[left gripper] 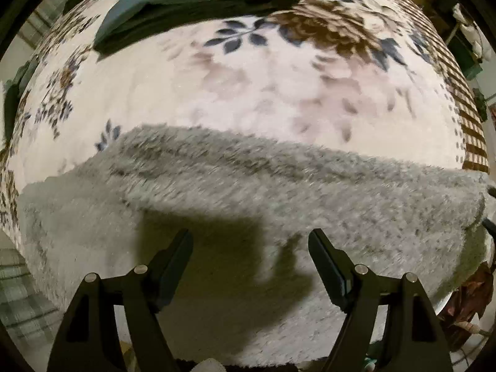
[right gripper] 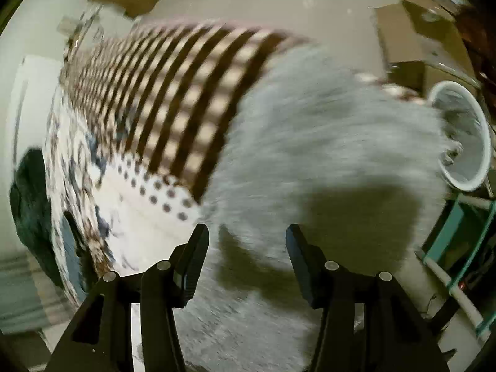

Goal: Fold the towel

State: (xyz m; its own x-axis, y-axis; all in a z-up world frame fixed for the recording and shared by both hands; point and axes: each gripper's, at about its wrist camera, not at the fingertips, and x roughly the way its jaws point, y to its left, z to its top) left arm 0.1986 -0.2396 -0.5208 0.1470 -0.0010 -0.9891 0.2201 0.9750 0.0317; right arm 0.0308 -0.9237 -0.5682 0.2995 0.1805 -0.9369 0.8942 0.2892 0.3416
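Light from above casts dark gripper shadows on the towel (left gripper: 248, 204). Both views show motion blur. Fisheye edges bend and darken.

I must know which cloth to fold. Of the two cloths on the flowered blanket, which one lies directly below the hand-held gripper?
The fluffy grey towel. The dark green cloth lies apart from it, at the blanket's far side.

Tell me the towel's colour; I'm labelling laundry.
Light grey and fluffy; the towel shows best in the left wrist view.
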